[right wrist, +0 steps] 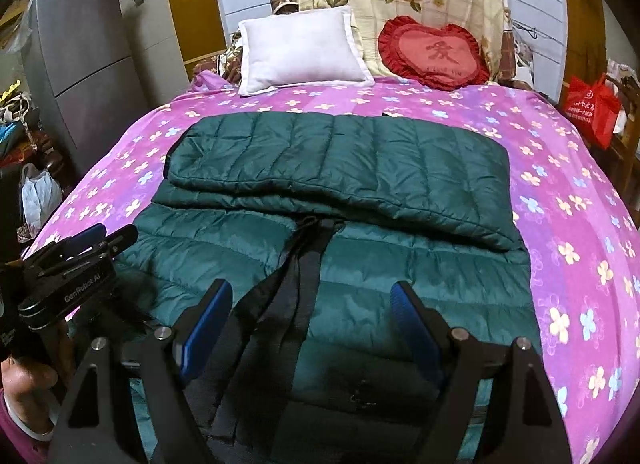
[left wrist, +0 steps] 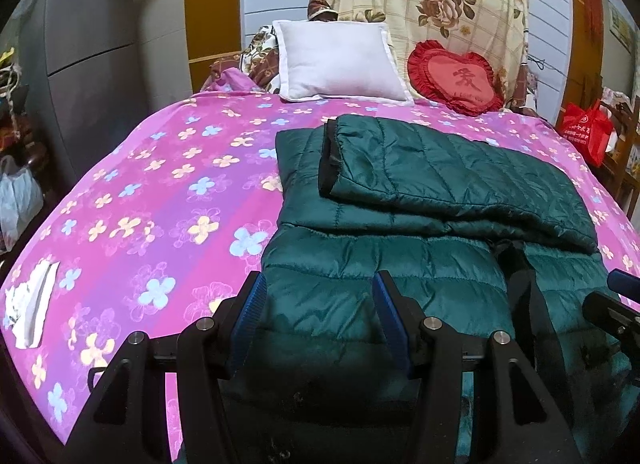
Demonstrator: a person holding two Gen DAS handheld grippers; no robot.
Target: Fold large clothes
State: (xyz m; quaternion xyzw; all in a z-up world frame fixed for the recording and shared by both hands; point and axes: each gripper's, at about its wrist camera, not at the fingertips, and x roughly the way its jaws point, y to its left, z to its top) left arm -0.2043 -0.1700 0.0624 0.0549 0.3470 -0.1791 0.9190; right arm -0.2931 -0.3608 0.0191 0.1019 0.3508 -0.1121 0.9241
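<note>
Left wrist view has the left gripper (left wrist: 318, 296) hovering low over the near left part of a dark green quilted puffer jacket (left wrist: 420, 200), jaws parted with nothing clamped between them. Right wrist view has the right gripper (right wrist: 312, 304) spread wide over the jacket's black zipper strip (right wrist: 300, 276), gripping nothing either. That jacket lies flat on the pink flowered bedsheet (right wrist: 560, 168) with its far part folded back over itself, white pillow (right wrist: 300, 48) and red heart cushion (right wrist: 434, 52) well behind it.
</note>
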